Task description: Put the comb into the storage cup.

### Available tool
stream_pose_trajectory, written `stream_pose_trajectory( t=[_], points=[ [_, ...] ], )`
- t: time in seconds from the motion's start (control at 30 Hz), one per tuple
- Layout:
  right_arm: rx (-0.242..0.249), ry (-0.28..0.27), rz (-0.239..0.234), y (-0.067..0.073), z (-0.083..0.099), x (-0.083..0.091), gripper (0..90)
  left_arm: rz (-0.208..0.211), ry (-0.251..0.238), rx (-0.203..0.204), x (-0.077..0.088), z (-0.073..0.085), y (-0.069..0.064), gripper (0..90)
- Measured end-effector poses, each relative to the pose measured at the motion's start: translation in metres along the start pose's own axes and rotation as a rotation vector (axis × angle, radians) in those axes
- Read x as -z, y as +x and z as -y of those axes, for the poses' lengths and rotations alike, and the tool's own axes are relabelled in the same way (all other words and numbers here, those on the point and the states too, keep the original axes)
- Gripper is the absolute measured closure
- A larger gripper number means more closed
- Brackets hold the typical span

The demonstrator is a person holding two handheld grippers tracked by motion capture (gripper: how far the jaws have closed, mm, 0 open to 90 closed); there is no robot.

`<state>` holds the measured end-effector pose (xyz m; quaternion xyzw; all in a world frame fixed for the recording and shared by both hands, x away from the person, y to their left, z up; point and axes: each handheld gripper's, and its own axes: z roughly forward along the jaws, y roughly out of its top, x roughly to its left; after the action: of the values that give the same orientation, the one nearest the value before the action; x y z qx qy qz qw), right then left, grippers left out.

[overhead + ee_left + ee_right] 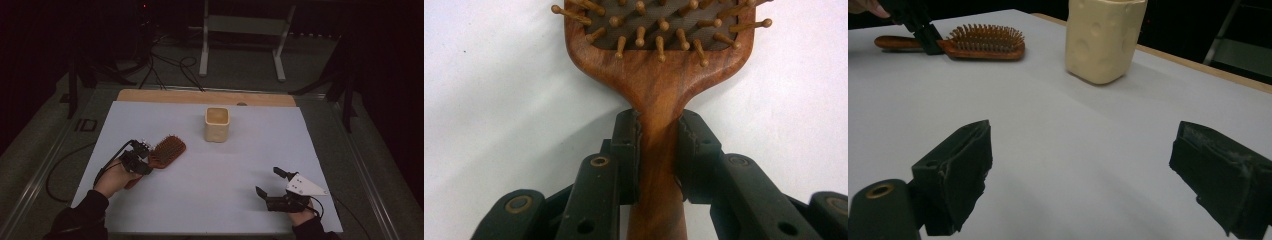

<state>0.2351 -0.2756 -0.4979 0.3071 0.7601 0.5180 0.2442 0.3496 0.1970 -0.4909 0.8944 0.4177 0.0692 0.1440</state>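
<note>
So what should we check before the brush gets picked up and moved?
1. Left tool pinching the hairbrush by its handle: ok, both pads press the wood just below the head.
2. Brush lying flat on the white table cover, bristles up: ok.
3. Cream cup standing upright, apart from the brush: ok.
4. Cup empty enough to take the brush: cannot tell, its inside is not clear.
5. Right tool out of the way: ok, open and empty at the near right of the table.
6. Left tool's cable free of the brush: cannot tell.
</note>
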Motion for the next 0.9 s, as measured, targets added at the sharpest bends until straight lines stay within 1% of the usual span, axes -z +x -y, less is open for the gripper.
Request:
stream_pose_trajectory(
  t=[0.03,0.07,0.1,0.13,0.17,0.2,0.23,0.33,0.37,0.4,0.43,0.47,0.5,0.53,0.57,0.6,0.63,0.7,0.77,0.83,0.87,0.9],
  points=[
    [0.000,0.000,0.000,0.000,0.000,0.000,9.4,0.000,0.000,0.000,0.000,0.000,0.000,73.3],
    [-0.002,0.004,0.001,0.000,0.000,0.000,9.4,-0.010,-0.008,-0.004,0.001,0.000,0.000,73.3],
    [-0.004,0.003,0.001,-0.001,0.000,0.000,9.4,-0.009,-0.028,0.011,0.002,0.001,0.000,73.3],
    [-0.002,-0.001,0.001,0.000,0.000,0.000,9.4,-0.016,-0.044,0.010,0.003,0.001,0.000,73.3],
    [0.000,-0.001,0.000,0.000,0.000,0.000,9.4,-0.016,-0.044,0.010,0.003,0.001,0.000,73.3],
    [0.000,-0.001,0.000,0.000,0.000,0.000,9.4,-0.021,-0.055,0.014,0.004,0.001,0.000,73.3],
    [-0.006,0.004,0.001,0.000,0.000,0.000,9.4,-0.018,-0.070,0.015,0.006,0.002,0.001,73.3],
    [-0.001,-0.001,-0.001,0.000,0.000,0.000,9.4,-0.035,-0.113,0.026,0.011,0.003,0.001,73.3],
    [0.000,0.000,0.000,0.000,0.000,0.000,9.4,-0.036,-0.129,0.024,0.013,0.003,0.001,73.3],
    [-0.003,0.003,0.001,0.000,0.000,0.000,9.4,-0.036,-0.145,0.033,0.016,0.004,0.000,73.3],
    [-0.006,0.004,0.000,-0.001,0.000,0.000,9.4,-0.035,-0.159,0.031,0.018,0.004,0.000,73.3],
    [-0.006,0.004,0.000,-0.001,0.000,0.000,9.4,-0.035,-0.159,0.031,0.018,0.004,0.000,73.3],
    [-0.003,0.003,0.002,0.000,0.000,0.000,9.4,-0.038,-0.181,0.031,0.021,0.005,-0.001,73.3],
    [0.000,0.000,0.001,0.000,0.000,0.000,9.4,-0.032,-0.218,0.038,0.027,0.005,-0.002,73.3],
    [-0.001,0.004,0.001,0.000,0.000,0.000,9.4,-0.036,-0.236,0.046,0.029,0.006,-0.003,73.3],
    [-0.006,0.004,-0.002,0.000,0.000,0.000,9.4,-0.034,-0.247,0.048,0.032,0.006,-0.004,73.3],
    [-0.004,0.006,0.000,0.000,0.000,0.000,9.4,-0.041,-0.259,0.043,0.034,0.006,-0.006,73.3],
    [0.001,0.001,0.000,0.000,0.000,0.000,9.4,-0.039,-0.278,0.037,0.037,0.006,-0.008,73.3],
    [-0.002,0.006,0.000,0.000,0.000,0.000,9.4,-0.037,-0.303,0.038,0.040,0.006,-0.011,73.3],
    [-0.004,0.002,0.001,0.000,0.000,0.000,9.4,-0.033,-0.332,0.050,0.042,0.007,-0.013,73.3],
    [0.000,0.001,0.001,0.000,0.000,0.000,9.4,-0.040,-0.350,0.044,0.043,0.008,-0.015,73.3],
    [0.002,0.003,0.001,0.000,0.000,0.000,9.4,-0.038,-0.365,0.052,0.045,0.008,-0.016,73.3]
  ],
)
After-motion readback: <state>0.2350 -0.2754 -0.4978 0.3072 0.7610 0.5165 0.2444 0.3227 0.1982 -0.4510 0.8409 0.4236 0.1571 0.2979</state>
